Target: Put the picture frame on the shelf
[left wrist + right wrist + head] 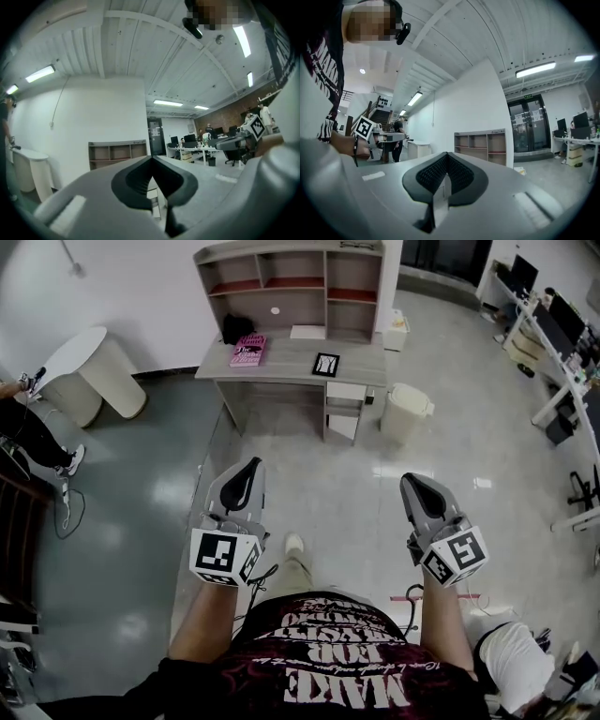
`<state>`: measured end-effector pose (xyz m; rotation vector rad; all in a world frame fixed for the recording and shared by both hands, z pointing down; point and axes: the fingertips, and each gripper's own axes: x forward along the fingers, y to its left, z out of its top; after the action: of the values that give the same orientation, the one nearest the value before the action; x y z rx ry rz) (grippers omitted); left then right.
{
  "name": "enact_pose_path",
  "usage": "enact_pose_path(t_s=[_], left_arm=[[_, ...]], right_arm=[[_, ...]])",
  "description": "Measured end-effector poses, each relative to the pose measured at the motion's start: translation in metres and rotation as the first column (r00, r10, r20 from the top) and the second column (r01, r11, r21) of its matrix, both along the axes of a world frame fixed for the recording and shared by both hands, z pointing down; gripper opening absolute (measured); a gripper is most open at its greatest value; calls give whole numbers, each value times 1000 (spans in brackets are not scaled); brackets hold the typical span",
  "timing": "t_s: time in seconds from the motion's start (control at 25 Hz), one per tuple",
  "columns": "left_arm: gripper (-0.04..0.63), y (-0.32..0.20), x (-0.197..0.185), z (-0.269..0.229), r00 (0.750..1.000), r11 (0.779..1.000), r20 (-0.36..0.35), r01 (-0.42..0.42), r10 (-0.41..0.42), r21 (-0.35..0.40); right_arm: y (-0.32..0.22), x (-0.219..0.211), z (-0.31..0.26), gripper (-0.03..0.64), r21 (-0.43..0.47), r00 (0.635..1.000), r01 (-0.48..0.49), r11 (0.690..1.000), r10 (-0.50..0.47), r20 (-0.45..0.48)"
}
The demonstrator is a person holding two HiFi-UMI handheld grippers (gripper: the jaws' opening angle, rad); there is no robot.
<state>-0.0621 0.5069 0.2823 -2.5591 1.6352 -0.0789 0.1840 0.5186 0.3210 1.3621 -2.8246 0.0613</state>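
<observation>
While the left hand-held gripper and right hand-held gripper hung pressed together, empty, approaching the picture frame on the bench likely came next.

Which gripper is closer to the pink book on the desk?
Left. The left gripper is held straight out from the pink book, well short of the desk; the right gripper is farther off to the book's right.

The picture frame is black, the book pink, the desk grey.
</observation>
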Motion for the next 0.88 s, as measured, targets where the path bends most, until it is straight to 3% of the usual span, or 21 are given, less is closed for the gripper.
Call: enact_pose_path(t_s=[0.12, 0.68, 0.88], left_arm=[[0, -4, 5, 6, 999, 1000, 46, -24, 24, -1], [0, -78, -33, 42, 1000, 995, -16, 1, -3, -101], [0, -118, -47, 41, 999, 996, -32, -22, 19, -92]], right_arm=[[-7, 8, 7, 26, -28, 999, -20, 999, 20, 26], [-88, -43, 36, 26, -118, 999, 46, 992, -44, 17], [-126, -62, 34, 26, -130, 999, 48, 990, -48, -1]])
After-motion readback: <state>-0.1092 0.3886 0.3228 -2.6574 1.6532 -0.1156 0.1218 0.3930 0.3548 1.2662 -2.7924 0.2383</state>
